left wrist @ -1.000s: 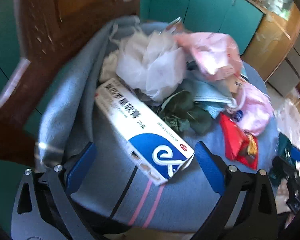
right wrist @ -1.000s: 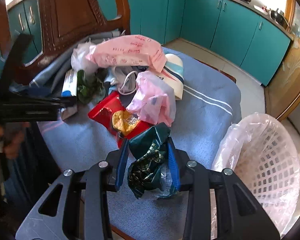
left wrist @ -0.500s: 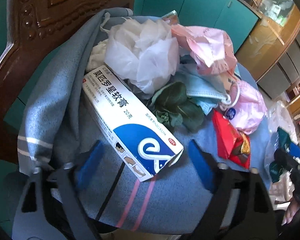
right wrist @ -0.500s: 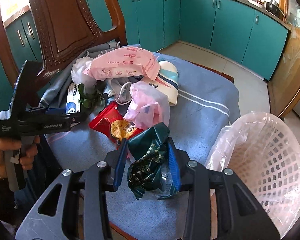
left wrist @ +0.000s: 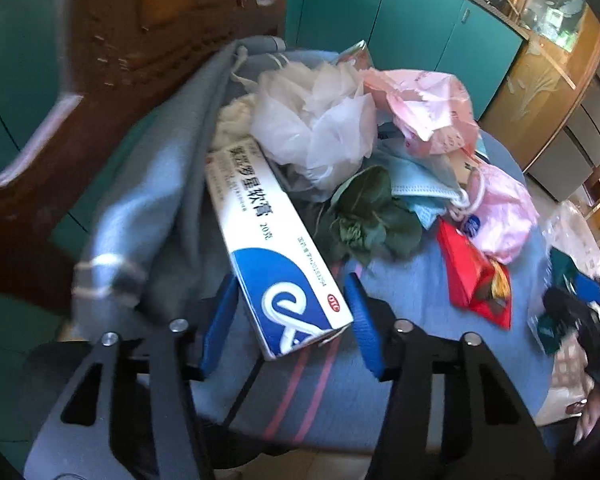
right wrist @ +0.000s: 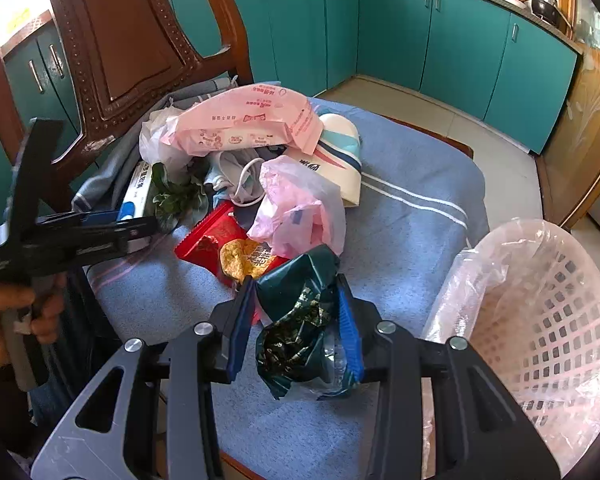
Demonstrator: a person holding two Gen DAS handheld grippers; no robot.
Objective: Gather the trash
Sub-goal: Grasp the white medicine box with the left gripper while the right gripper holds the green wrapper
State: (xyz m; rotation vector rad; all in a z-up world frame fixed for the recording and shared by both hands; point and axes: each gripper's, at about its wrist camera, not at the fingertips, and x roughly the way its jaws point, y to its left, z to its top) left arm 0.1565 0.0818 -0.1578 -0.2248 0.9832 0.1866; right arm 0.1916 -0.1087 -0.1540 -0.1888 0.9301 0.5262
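Note:
A pile of trash lies on a blue-towelled chair seat (right wrist: 412, 200). My left gripper (left wrist: 290, 320) has its jaws closed in around the near end of a white and blue ointment box (left wrist: 268, 248). The pads sit at the box's sides; firm contact is unclear. The box also shows in the right wrist view (right wrist: 138, 192). My right gripper (right wrist: 296, 328) is shut on a dark green crumpled wrapper (right wrist: 300, 312), held above the seat beside a pink mesh basket (right wrist: 540, 328) lined with a clear bag.
The pile holds a white plastic bag (left wrist: 320, 120), pink bags (left wrist: 424, 108), a blue face mask (left wrist: 420, 184), green leaves (left wrist: 364, 216), a red snack packet (left wrist: 476, 280) and a white tube (right wrist: 340, 160). A wooden chair back (right wrist: 132, 40) stands behind. Teal cabinets (right wrist: 440, 32) line the room.
My left gripper has moved forward and its jaws have narrowed from wide open to hug the ointment box's near end. My right gripper has lifted slightly with the green wrapper.

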